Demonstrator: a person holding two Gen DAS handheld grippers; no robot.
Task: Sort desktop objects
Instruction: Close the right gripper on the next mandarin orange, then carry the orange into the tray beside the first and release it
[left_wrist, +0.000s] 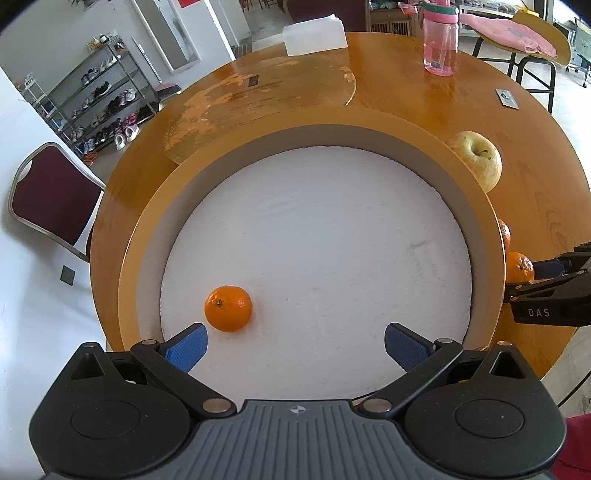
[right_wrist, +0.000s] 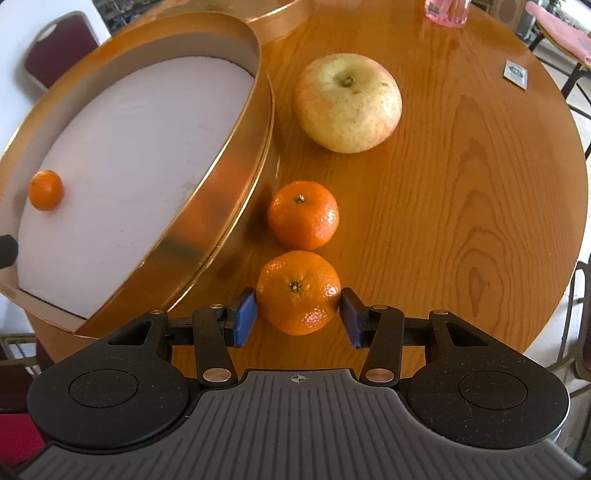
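A round gold tin (left_wrist: 138, 240) with a white floor lies open under my left gripper (left_wrist: 295, 339), whose jaws stand wide apart with nothing between them. One mandarin (left_wrist: 229, 308) rests inside the tin, just ahead of the left finger. On the wooden table to the right of the tin (right_wrist: 236, 173), my right gripper (right_wrist: 297, 315) is shut on a mandarin (right_wrist: 298, 291), with a blue pad pressed on each side. A second mandarin (right_wrist: 303, 214) sits just beyond it, and a yellow-green apple (right_wrist: 347, 103) lies farther back.
The tin's round gold lid (left_wrist: 258, 107) lies flat behind the tin. A pink water bottle (left_wrist: 440, 40) and a white stack of napkins (left_wrist: 314, 35) stand at the table's far edge. A small dark card (right_wrist: 516, 74) lies at the right. A maroon chair (left_wrist: 51, 195) stands left of the table.
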